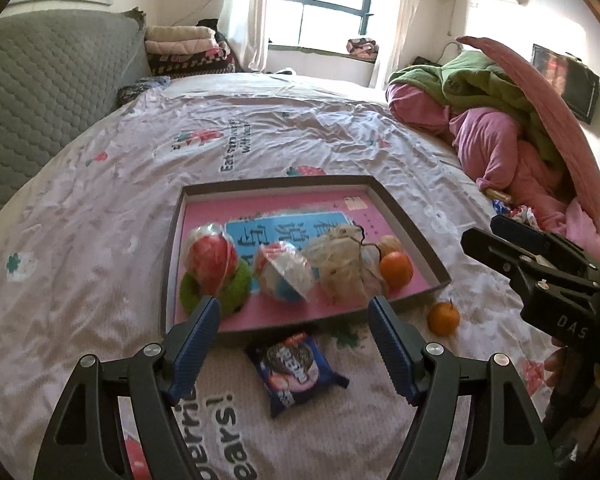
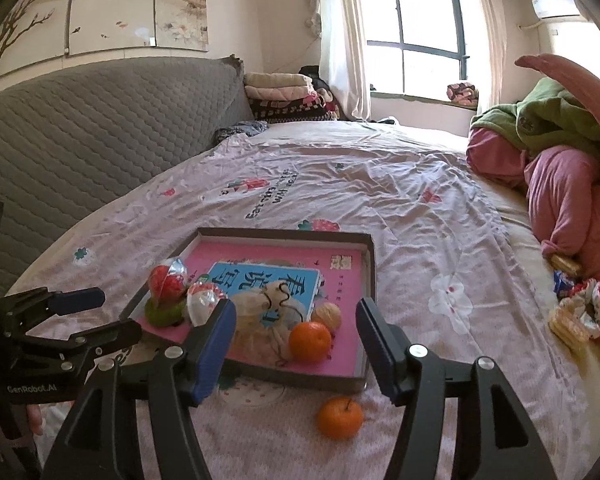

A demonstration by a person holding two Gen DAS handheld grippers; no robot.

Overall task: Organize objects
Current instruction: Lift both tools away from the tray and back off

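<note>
Left wrist, snack packet (image 1: 296, 372) lengthwise toward tray (image 1: 416, 236)

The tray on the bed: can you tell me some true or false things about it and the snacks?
1. One orange lies on the bedsheet outside the tray. True.
2. The cookie packet is inside the tray. False: it lies on the sheet in front of it.
3. The left hand-held gripper is open. True.
4. The right hand-held gripper holds an orange. False: it is open and empty.
</note>
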